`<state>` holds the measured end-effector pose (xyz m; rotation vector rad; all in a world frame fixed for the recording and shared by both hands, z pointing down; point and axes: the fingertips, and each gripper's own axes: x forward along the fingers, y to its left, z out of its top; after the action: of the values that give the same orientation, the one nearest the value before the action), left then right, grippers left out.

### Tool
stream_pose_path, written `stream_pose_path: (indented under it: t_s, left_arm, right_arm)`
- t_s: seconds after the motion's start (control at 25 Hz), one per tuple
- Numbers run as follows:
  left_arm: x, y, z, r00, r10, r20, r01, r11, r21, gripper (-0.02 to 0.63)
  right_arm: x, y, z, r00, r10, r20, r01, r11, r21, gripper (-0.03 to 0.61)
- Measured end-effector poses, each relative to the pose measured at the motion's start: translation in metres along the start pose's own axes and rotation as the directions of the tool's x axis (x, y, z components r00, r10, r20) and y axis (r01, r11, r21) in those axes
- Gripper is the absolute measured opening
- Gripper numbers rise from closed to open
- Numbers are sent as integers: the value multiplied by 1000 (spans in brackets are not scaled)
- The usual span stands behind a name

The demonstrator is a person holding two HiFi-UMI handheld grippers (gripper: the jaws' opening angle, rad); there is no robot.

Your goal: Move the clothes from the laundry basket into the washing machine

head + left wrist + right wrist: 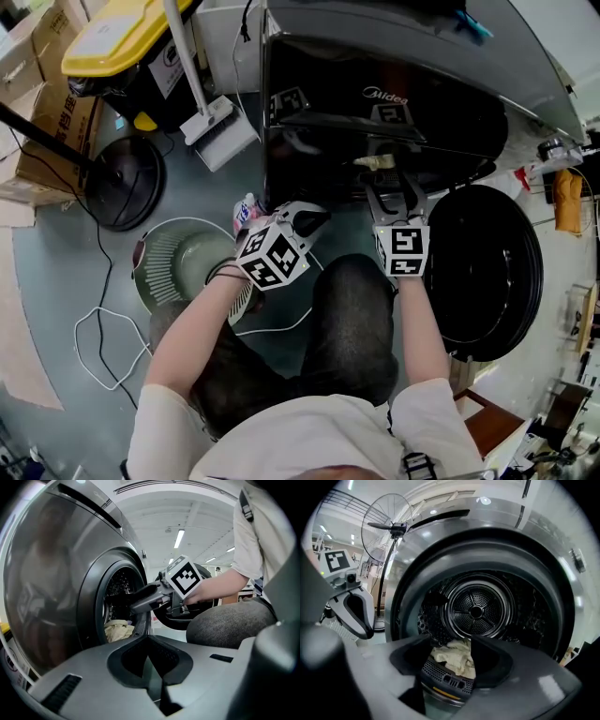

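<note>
One washing machine (394, 103), dark and glossy, fills the far side of the floor. Its one round door (487, 272) is swung fully open to the right. One person sits near, in front of the machine, knees bent, with a gripper in each hand.

Left of the machine, one standing fan (127, 183) rests its round black base on the floor. One black bin with a yellow lid (122, 37) stands at the far left, and at least two cardboard boxes (56, 122) are stacked beside it. One round pale green laundry basket (178, 262) sits on the floor just left of the person's left knee. One white cable (112, 337) loops on the floor near it.

There are two grippers. The right gripper (451, 644) points into the machine's mouth, toward the one steel drum (476, 606). Its jaws stand moderately apart and grip nothing. The left gripper (149, 641) hangs nearer the basket, beside the left knee. Its jaws are closed together with nothing between them.

One piece of clothing shows: a crumpled cream cloth (457, 656), lying at the near lower lip of the drum, inside the machine. It lies below the right gripper's jaws, apart from them.

One small pink-and-white pack (246, 214) stands at the basket's far rim.
</note>
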<state>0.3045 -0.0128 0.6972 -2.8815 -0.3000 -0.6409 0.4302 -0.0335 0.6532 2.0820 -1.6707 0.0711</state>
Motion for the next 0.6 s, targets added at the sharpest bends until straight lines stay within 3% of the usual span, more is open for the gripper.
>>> stream_pose_path:
  t_s: [0.28,0.6]
  left_arm:
    - [-24,9,25,992,38,122,-30,997,-67,6]
    - [-45,34,34,977,124,173,-100,985,-139,6]
  right_arm:
    - [-24,17,31,997,34,67,-35,999,22,198]
    - [-37,40,62,989,74,129,-77,997,15,144]
